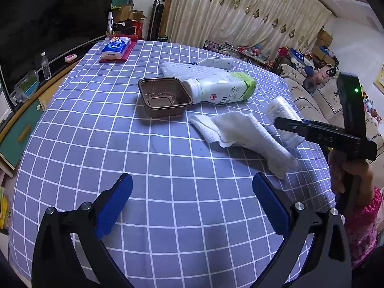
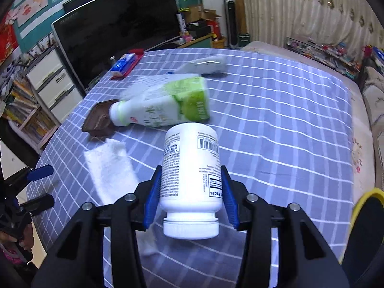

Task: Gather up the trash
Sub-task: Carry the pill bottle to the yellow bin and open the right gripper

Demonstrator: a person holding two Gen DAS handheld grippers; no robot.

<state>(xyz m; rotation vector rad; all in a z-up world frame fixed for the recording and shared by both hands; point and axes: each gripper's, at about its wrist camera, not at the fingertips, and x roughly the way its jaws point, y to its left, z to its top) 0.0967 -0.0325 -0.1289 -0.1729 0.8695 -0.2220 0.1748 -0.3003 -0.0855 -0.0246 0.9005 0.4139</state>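
A white pill bottle with a printed label hangs cap-down above the checked tablecloth. My right gripper is shut on it, blue pads pressing both sides. The left wrist view shows that right gripper at the right edge, holding the pill bottle above the table. My left gripper is open and holds nothing, low over the cloth near the front edge. On the table lie a green and white drink bottle, a brown plastic tray and a crumpled white paper towel.
White foam netting and a white handheld device lie behind the drink bottle. A tissue pack sits at the far left corner. A dark bin with a yellow rim stands beside the table at the lower right. A large television stands behind.
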